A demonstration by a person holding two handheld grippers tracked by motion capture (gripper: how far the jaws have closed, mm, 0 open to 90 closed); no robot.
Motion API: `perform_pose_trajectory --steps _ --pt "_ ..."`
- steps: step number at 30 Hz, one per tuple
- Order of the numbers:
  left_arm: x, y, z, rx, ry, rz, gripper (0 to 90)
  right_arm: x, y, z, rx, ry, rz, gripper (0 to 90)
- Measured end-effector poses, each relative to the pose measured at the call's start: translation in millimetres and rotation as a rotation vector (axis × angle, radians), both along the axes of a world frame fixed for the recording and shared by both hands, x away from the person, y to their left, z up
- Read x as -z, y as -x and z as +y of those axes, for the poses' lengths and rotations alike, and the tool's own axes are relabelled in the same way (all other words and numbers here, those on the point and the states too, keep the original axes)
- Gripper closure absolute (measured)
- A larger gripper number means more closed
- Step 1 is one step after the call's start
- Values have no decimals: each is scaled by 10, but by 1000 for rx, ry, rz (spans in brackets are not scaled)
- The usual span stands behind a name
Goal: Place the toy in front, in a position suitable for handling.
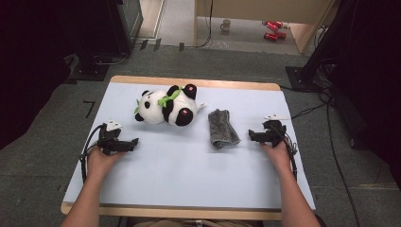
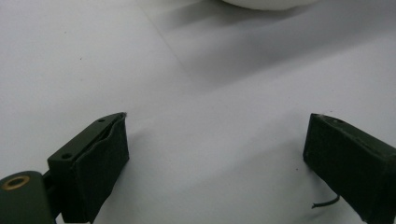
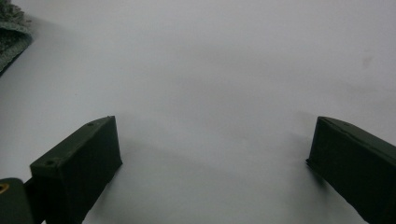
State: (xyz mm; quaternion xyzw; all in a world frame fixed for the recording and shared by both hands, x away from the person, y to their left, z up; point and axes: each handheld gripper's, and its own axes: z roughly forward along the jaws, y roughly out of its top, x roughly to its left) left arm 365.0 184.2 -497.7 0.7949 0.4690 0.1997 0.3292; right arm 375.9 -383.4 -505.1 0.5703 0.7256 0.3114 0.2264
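Note:
A plush panda (image 1: pixel 166 106) with a green ribbon lies on its side at the back of the pale blue table cover (image 1: pixel 179 161). A folded grey cloth (image 1: pixel 222 128) lies to its right. My left gripper (image 1: pixel 134 142) rests low on the cover at the left, in front of the panda, jaws pointing right. In the left gripper view my left gripper (image 2: pixel 215 144) stands open over bare cover, the panda's white edge (image 2: pixel 266 3) at the top. My right gripper (image 1: pixel 250 136) sits just right of the cloth, pointing left. My right gripper (image 3: pixel 212 149) is open and empty, with the cloth's corner (image 3: pixel 11 35) at upper left.
The cover lies on a wooden table (image 1: pixel 189 83). Grey carpet surrounds it, with dark stands (image 1: pixel 99 42) at the back left and right and cables (image 1: pixel 331 123) on the floor to the right. A mug (image 1: pixel 226 24) and red cans (image 1: pixel 273 29) lie on the floor far behind.

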Motion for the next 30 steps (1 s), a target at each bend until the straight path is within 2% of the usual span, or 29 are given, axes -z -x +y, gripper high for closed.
perform_pose_trajectory --steps 9,12,17,20,23,25,28,30 --pt "-23 0 -30 -44 -1 11 79 0 1 0 -1 2 -1 13" --pt "-36 -8 -14 -53 12 4 163 0 1 1 0 2 -1 13" --pt "-60 -29 -1 -37 25 22 169 0 0 1 0 1 -1 13" --pt "-91 -53 -13 -13 72 42 213 0 0 1 0 1 0 13" --pt "-153 -52 -61 10 46 33 230 0 1 0 0 1 0 13" --pt "-222 -68 -86 31 56 38 230 0 2 0 -1 2 -1 13" --pt "-306 -65 -124 42 76 10 230 -1 7 5 6 4 -1 14" --pt "-349 -62 -154 55 70 -1 231 -2 8 8 10 4 -1 14"
